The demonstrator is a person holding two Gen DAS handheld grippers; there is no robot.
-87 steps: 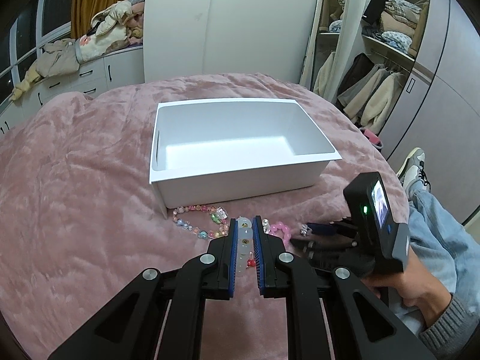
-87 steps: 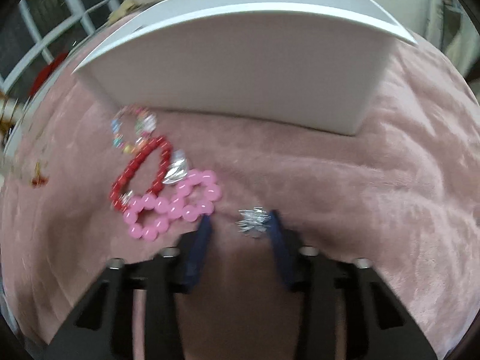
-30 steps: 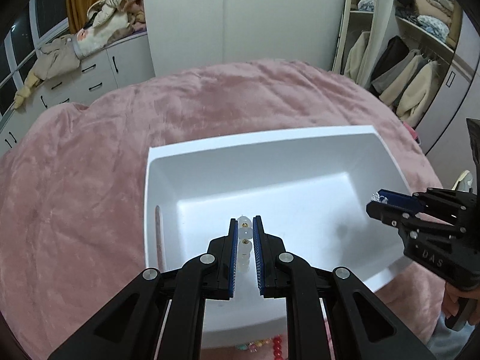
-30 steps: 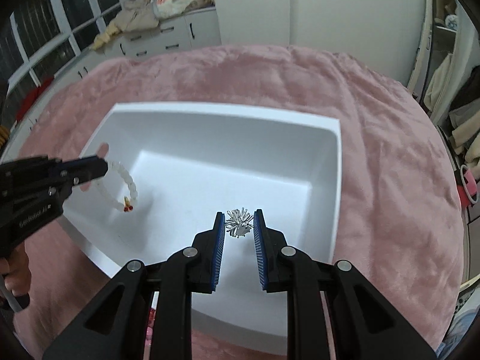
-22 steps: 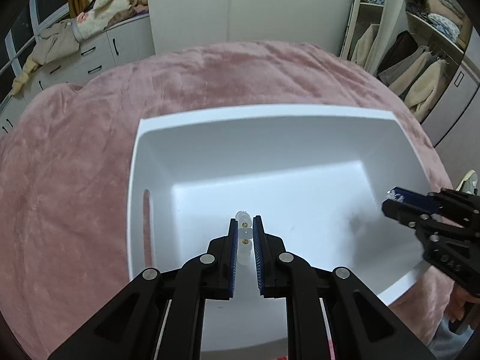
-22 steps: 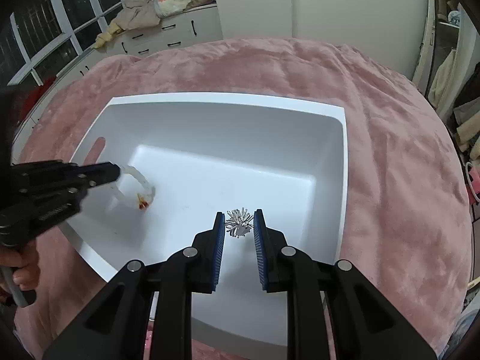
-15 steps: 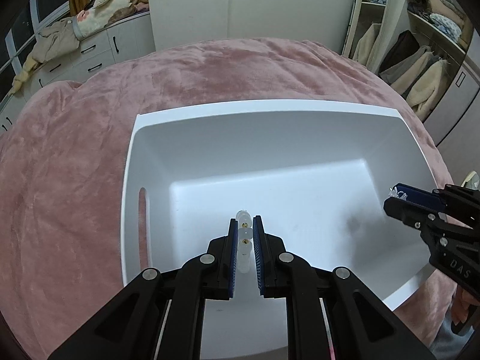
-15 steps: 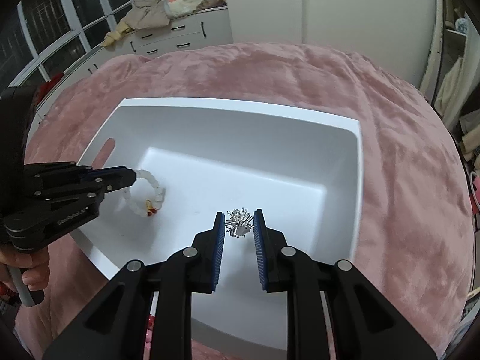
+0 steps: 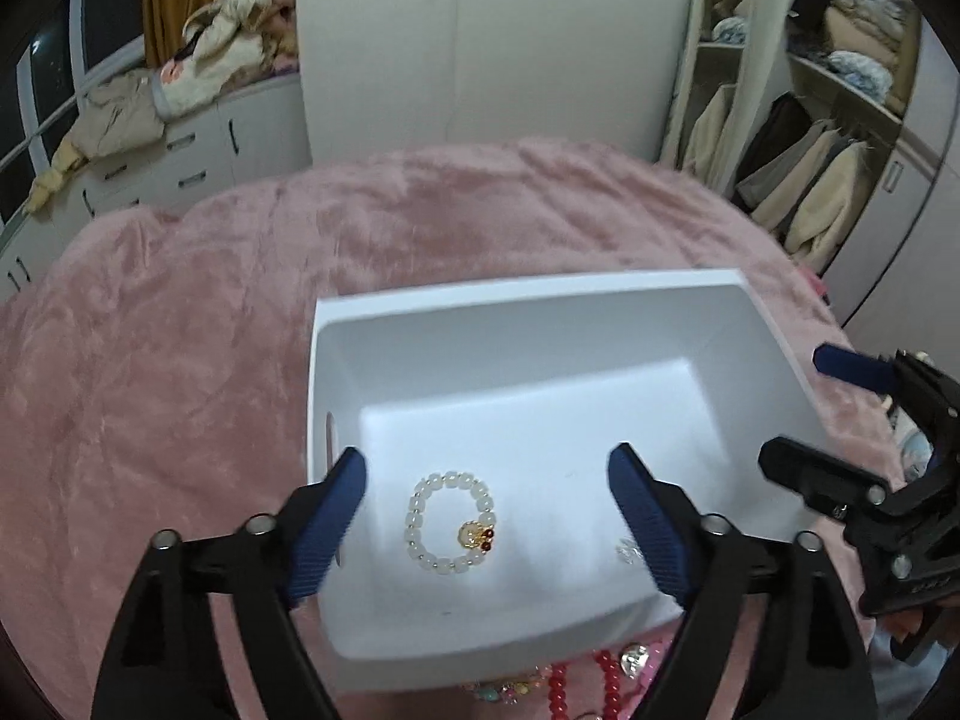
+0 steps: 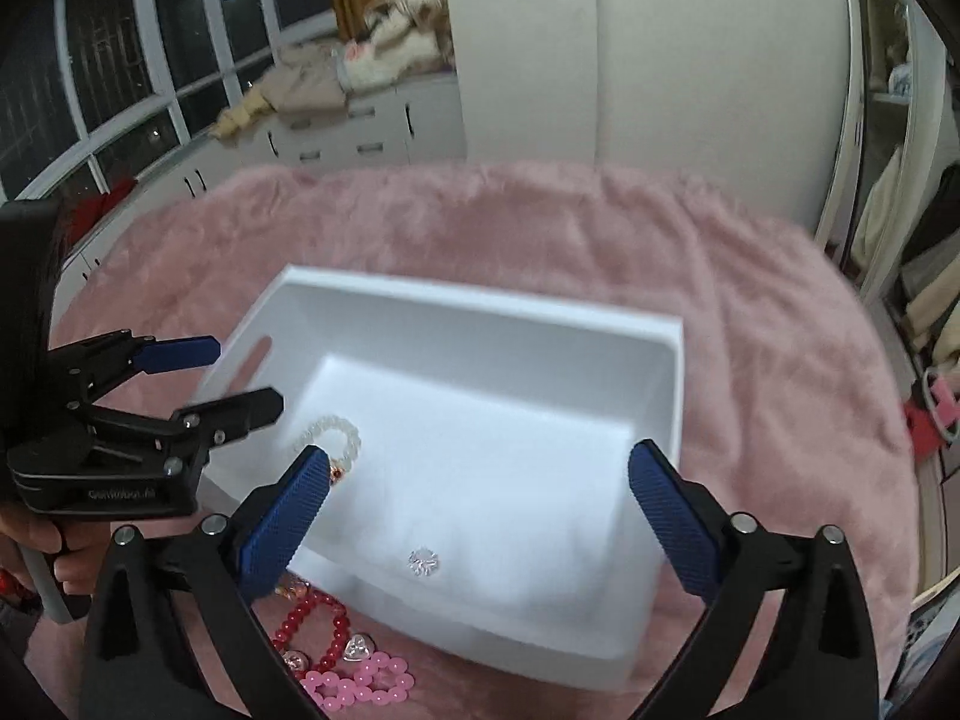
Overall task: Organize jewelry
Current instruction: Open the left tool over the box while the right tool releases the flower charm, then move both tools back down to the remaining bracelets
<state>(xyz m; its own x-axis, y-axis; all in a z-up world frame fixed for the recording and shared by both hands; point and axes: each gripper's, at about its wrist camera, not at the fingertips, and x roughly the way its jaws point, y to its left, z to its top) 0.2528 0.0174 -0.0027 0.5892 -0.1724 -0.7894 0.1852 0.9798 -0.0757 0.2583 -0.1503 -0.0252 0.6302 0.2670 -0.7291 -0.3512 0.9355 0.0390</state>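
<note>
Left hand-held gripper (image 9: 483,501): jaws spread wide, holding nothing. Right hand-held gripper (image 10: 480,504): same, wide and bare. White bead bracelet (image 9: 451,528) flat on white bin (image 9: 528,294) floor near left wall; silver brooch (image 10: 424,561) on floor by front wall. Red bracelet (image 10: 312,621), pink bracelet (image 10: 360,684) on bed (image 10: 540,228) outside bin's front edge.

Risk: reaching over front wall may nudge light bin on plush blanket; beads tangle, pick drags both.

Right view shows pink bracelet clearly; left view shows white bracelet's whole loop.

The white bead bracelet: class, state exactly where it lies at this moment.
The white bead bracelet lies flat on the floor of the white bin, toward its left end near the handle slot, with the small silver brooch apart to its right.
</note>
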